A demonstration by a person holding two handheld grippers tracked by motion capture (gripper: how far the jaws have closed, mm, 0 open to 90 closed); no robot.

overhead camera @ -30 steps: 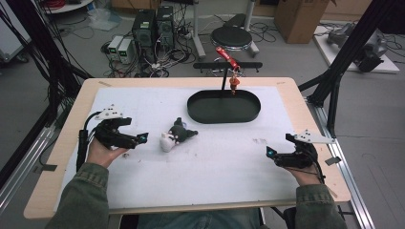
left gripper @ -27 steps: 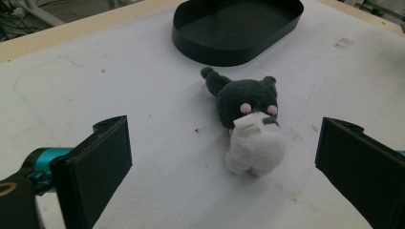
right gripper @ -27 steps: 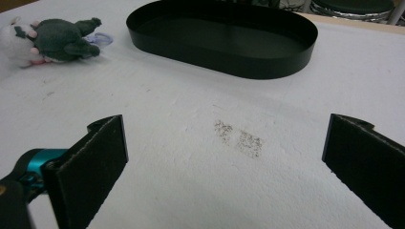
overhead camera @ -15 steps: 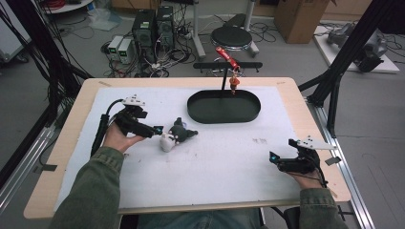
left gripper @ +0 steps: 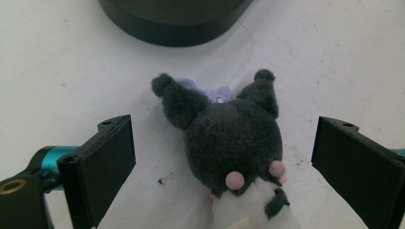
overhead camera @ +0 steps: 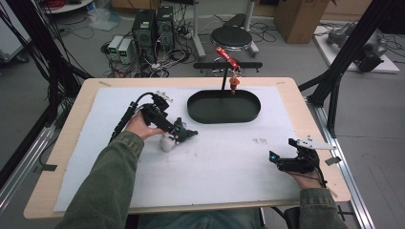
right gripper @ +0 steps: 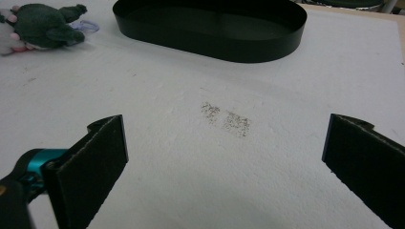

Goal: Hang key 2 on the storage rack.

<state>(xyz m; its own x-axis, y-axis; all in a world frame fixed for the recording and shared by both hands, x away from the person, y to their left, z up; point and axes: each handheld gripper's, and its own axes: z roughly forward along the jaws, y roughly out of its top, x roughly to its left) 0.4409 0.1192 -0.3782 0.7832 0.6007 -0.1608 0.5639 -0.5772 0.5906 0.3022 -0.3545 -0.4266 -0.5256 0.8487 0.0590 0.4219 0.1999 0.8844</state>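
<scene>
The table (overhead camera: 305,100) carries a white sheet (overhead camera: 224,176), lightly scuffed ahead of the right claw (overhead camera: 282,162) — a soft, matte surface that should let a toy slide a little if nudged. Beyond the left claw (overhead camera: 177,135) sits a black oval tray (overhead camera: 223,106) with a low wall, near the toy but apart from it. Past the table's far edge the floor holds computer boxes, cables and a stool.

The plush toy (left gripper: 234,143) lies on the sheet directly between the left claw's spread jaws, which flank its dark head without touching it. It looks light, soft and squashy — nothing fragile, and the fuzzy pile should grip well. The round head is the best hold; the thin ears (left gripper: 172,95) would slip or bend.

The right claw rests well off to the side, jaws wide apart and holding nothing.
</scene>
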